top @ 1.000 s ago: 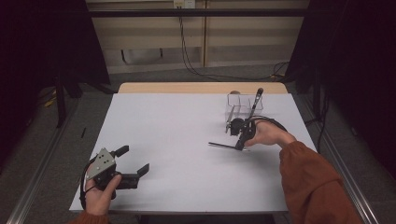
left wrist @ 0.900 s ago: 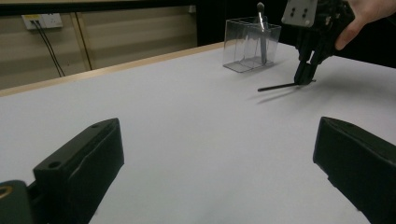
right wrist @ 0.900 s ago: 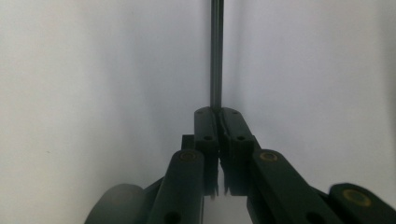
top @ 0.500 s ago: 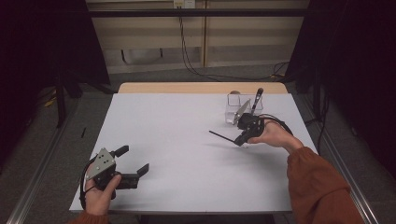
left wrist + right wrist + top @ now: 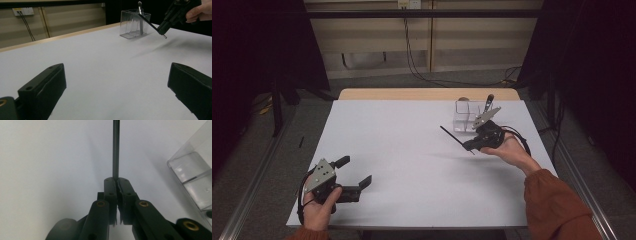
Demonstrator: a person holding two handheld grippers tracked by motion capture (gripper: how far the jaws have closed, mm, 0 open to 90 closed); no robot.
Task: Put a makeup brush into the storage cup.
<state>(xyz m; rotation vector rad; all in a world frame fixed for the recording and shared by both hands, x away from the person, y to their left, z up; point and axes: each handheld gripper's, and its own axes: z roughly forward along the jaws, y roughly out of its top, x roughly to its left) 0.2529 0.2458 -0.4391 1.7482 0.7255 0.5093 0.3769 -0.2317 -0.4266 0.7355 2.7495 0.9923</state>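
The right gripper [image 5: 468, 145] clenched a thin black stick [image 5: 452, 136], its long axis slanting up-left above the table [image 5: 402, 150].

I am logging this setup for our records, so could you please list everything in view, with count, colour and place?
Thin rod: one, black, clamped in the right gripper's jaws, held above the table and pointing away from the jaws.
Clear holder: one, transparent, with compartments, on the table's far right part.
Dark-tipped stick: one, standing in the clear holder, leaning.
Table: one, white top with a wooden far edge.
Cables: several, black, on the floor beyond the table.
Left gripper: one, black, jaws open, resting near the table's near left corner.
Right gripper: one, black, shut on the thin rod, beside the clear holder.
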